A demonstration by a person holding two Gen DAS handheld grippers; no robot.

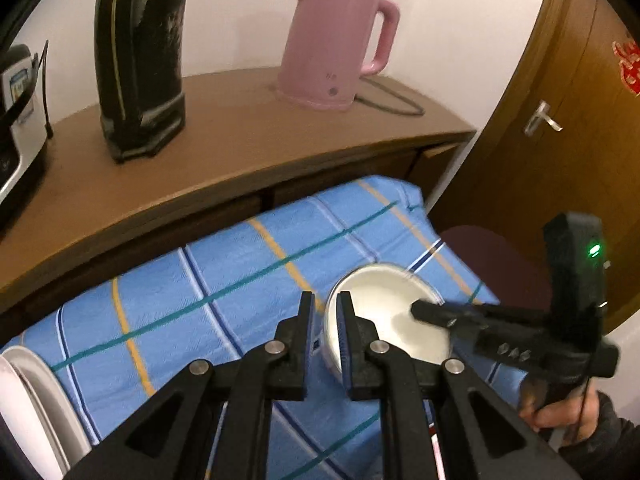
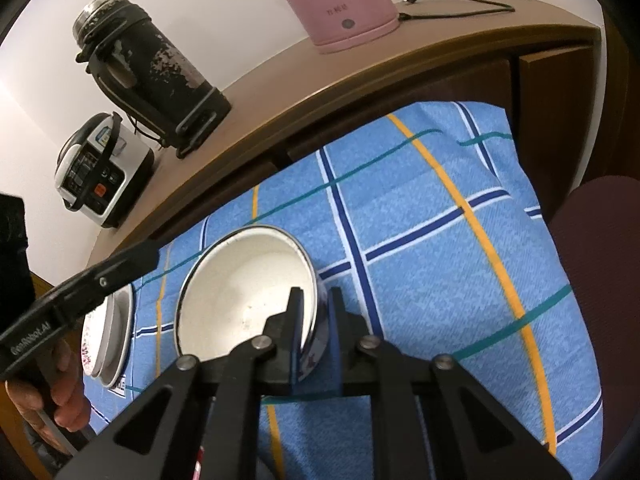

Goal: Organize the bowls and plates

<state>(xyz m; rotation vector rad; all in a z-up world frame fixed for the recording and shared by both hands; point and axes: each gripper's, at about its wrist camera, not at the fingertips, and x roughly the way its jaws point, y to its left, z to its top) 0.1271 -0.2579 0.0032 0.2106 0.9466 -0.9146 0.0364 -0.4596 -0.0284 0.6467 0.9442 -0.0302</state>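
Note:
A white enamel bowl (image 1: 384, 312) (image 2: 240, 300) with a dark rim sits on the blue checked cloth (image 2: 420, 260). My right gripper (image 2: 316, 296) (image 1: 418, 308) is shut on the bowl's near right rim, one finger inside and one outside. My left gripper (image 1: 324, 300) (image 2: 156, 254) hovers just left of the bowl, shut, with only cloth and the bowl's edge showing behind its narrow gap. A stack of white plates (image 2: 108, 332) (image 1: 32, 392) lies to the left of the bowl, partly hidden by the left gripper.
Behind the cloth runs a wooden counter (image 1: 240, 128) with a pink kettle (image 1: 332, 48), a worn black flask (image 1: 140, 60) and a rice cooker (image 2: 100, 172). A wooden door (image 1: 560, 140) and a dark red chair (image 2: 600, 260) stand to the right.

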